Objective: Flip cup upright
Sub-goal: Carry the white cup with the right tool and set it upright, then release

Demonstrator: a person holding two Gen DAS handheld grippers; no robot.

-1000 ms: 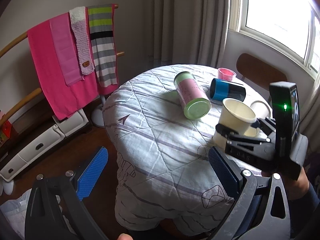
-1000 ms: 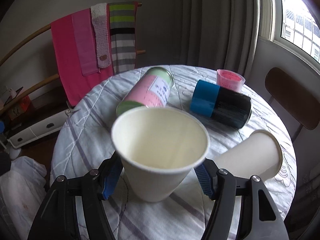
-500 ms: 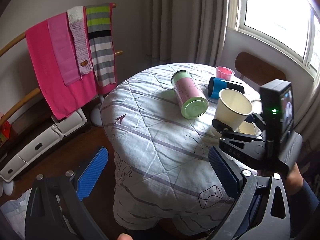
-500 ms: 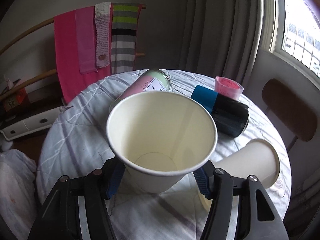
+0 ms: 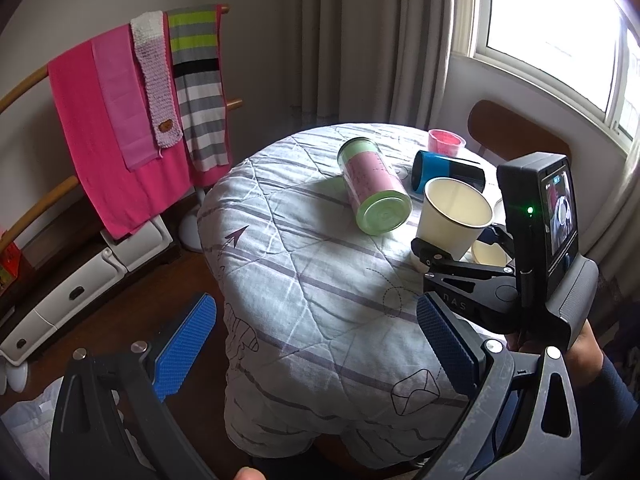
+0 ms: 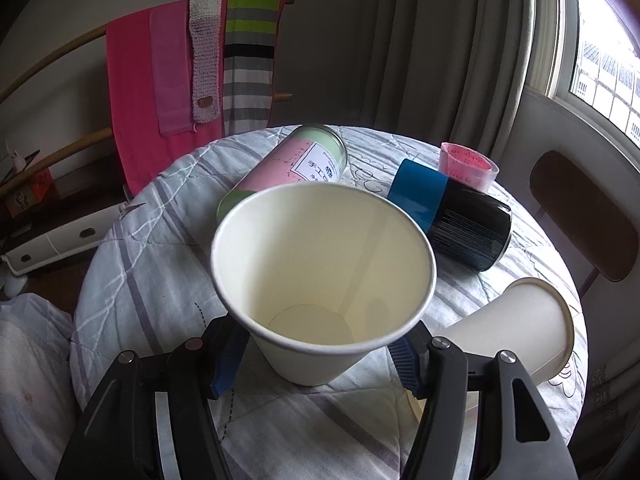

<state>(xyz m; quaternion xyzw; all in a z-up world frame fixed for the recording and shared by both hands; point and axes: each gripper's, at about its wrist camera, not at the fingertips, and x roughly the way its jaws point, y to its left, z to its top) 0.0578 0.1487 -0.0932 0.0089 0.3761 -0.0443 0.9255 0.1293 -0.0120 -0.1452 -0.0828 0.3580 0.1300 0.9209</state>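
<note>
My right gripper [image 6: 316, 356] is shut on a cream paper cup [image 6: 320, 272], mouth up and tilted slightly toward the camera, held at the near right of the round table [image 6: 132, 280]. The cup also shows in the left wrist view [image 5: 452, 216] between the right gripper's fingers [image 5: 432, 256]. A second paper cup [image 6: 516, 320] lies on its side to the right. My left gripper [image 5: 312, 344] is open and empty, off the table's near edge.
A pink-and-green canister [image 6: 288, 168] and a blue-and-black tumbler [image 6: 452, 212] lie on their sides behind the held cup. A small pink cup [image 6: 468, 164] stands at the back. A wooden chair [image 6: 584, 212] is on the right, a towel rack [image 5: 132, 100] on the left.
The held cup has been raised and tipped further, so its mouth faces up and its inside bottom shows. The left gripper has barely moved.
</note>
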